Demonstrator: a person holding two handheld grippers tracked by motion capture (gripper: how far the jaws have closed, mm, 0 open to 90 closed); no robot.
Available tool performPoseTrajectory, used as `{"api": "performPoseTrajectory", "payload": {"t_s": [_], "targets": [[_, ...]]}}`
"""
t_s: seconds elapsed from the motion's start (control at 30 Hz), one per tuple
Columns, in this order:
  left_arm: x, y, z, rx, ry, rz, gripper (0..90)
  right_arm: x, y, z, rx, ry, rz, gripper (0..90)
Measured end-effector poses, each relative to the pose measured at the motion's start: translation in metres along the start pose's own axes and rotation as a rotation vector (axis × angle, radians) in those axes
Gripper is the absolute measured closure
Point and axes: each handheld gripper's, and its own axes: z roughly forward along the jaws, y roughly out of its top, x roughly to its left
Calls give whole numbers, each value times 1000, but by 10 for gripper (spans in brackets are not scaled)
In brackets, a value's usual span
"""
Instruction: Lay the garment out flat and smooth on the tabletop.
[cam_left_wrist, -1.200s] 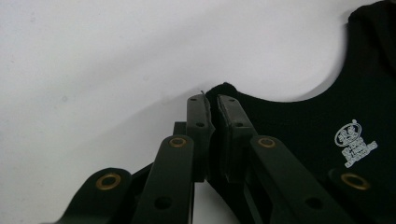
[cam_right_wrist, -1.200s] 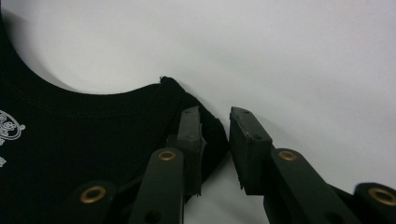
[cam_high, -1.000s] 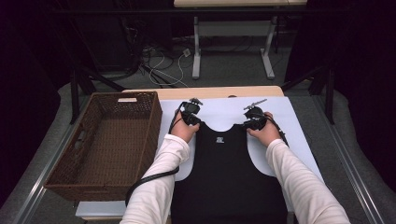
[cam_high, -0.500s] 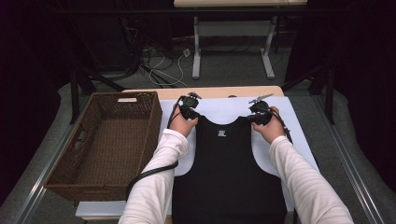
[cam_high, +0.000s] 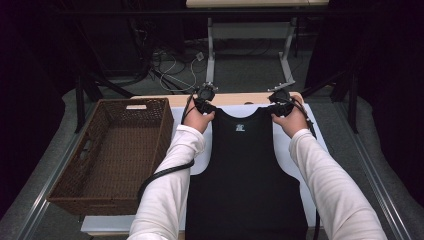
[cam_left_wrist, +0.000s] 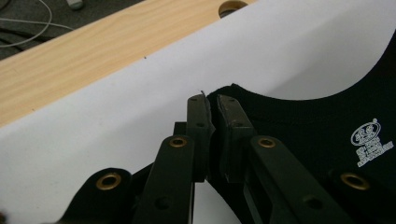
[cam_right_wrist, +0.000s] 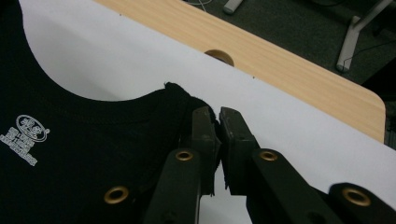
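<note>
Each gripper is clamped on a shoulder strap of the black tank top — left gripper, right gripper — beside the wicker basket. Thin fabric could slip from one pinch — an uneven lift would skew the garment over the surface.

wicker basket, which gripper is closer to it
Left. The left gripper, shut on the black tank top's shoulder strap, sits just past the wicker basket's far right corner. The right gripper holds the other strap, farther away.
</note>
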Motion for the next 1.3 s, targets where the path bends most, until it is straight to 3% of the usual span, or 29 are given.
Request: {"api": "performPoseTrajectory", "payload": {"t_s": [0.17,0.57,0.73,0.83,0.93,1.3], "targets": [[0,-2,1,-5,-3,-7,842,2,1,1,-6,-1,-1,849],[-1,-20,22,25,-22,-31,825,12,-11,17,52,20,-3,844],[0,-23,28,28,-12,-35,766,15,-15,23,65,27,8,826],[3,-24,29,20,5,-43,674,15,-17,27,74,23,16,689],[7,-28,28,24,19,-52,585,16,-20,29,63,-3,-26,591],[10,-40,18,34,28,-98,384,18,-23,22,76,21,-23,455]]}}
